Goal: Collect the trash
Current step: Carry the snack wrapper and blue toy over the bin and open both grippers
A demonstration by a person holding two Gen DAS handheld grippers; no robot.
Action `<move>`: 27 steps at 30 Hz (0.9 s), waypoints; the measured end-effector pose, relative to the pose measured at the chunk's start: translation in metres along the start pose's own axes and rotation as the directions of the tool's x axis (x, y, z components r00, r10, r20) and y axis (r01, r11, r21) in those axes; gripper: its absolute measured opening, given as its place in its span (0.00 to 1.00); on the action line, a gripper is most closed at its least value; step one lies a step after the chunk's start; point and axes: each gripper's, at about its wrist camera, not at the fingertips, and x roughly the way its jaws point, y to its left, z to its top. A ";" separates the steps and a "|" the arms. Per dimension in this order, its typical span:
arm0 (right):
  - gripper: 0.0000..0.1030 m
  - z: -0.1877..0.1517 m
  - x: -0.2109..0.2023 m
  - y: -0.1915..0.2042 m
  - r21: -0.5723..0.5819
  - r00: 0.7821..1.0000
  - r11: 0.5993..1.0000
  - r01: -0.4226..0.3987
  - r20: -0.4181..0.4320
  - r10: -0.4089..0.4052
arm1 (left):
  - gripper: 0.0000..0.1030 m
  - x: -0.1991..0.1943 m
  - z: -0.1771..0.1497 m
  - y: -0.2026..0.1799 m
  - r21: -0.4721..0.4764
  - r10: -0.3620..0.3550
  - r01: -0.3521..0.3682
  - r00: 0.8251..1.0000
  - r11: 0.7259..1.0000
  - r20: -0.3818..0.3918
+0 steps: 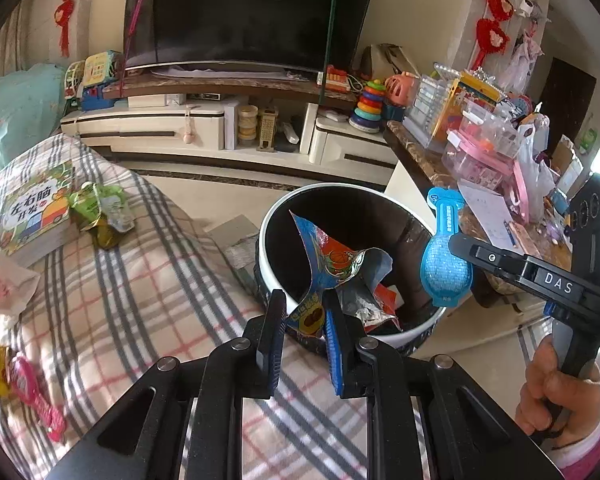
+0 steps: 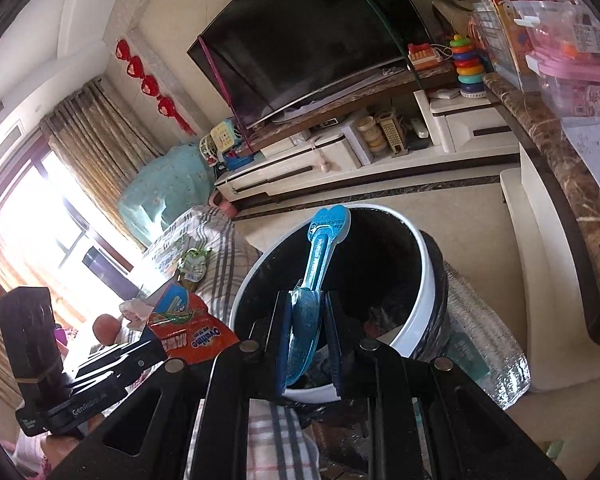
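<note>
- My left gripper point(image 1: 304, 316) is pinched onto a crumpled blue and orange foil snack wrapper point(image 1: 332, 260), holding it over the near rim of the round white trash bin with a black liner point(image 1: 266, 240).
- My right gripper point(image 2: 306, 320) is clamped on the round end of a flat blue plastic blister pack point(image 2: 320, 256), whose long neck sticks out above the bin's open mouth.
- In the bin I can see crumpled silver and red wrappers point(image 1: 374, 304) at the bottom.
- On the grey and pink plaid blanket point(image 1: 140, 292) lie a green crumpled wrapper point(image 1: 100, 208) beside a children's book point(image 1: 36, 212), and a pink plastic pack point(image 1: 36, 392) near the left edge.
</note>
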 end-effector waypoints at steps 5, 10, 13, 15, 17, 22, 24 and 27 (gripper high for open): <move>0.16 0.007 0.008 -0.002 -0.012 1.000 1.000 0.016 -0.007 -0.016 | 0.17 0.016 0.007 -0.004 0.008 0.004 -0.004 1.000 1.000 -0.013; 0.17 0.009 0.019 -0.005 -0.024 0.999 0.999 0.034 -0.029 -0.035 | 0.17 0.030 0.012 -0.005 0.005 0.005 -0.005 1.000 1.000 -0.028; 0.20 0.010 0.026 -0.010 -0.014 0.998 0.999 0.032 -0.046 -0.033 | 0.21 0.039 0.015 -0.005 0.002 0.002 -0.002 0.999 1.000 -0.039; 0.20 0.012 0.031 -0.014 -0.005 0.998 0.999 0.035 -0.057 -0.035 | 0.26 0.042 0.018 -0.006 -0.001 0.001 -0.001 0.999 1.000 -0.041; 0.21 0.012 0.034 -0.016 0.001 0.997 0.999 0.039 -0.065 -0.039 | 0.32 0.042 0.018 -0.005 -0.001 -0.002 0.002 0.999 1.000 -0.037; 0.38 0.011 0.032 -0.016 0.006 0.997 0.999 0.032 -0.066 -0.032 | 0.45 0.028 0.006 0.002 -0.005 0.015 -0.015 1.000 1.000 -0.010; 0.43 0.009 0.029 -0.013 -0.002 0.998 0.999 0.032 -0.060 -0.032 | 0.47 0.020 -0.002 0.006 -0.013 0.019 -0.019 1.000 1.000 -0.005; 0.61 0.005 0.026 -0.006 -0.012 0.998 1.000 0.025 -0.054 -0.025 | 0.53 0.004 -0.018 0.018 -0.045 0.036 -0.036 0.999 0.998 0.006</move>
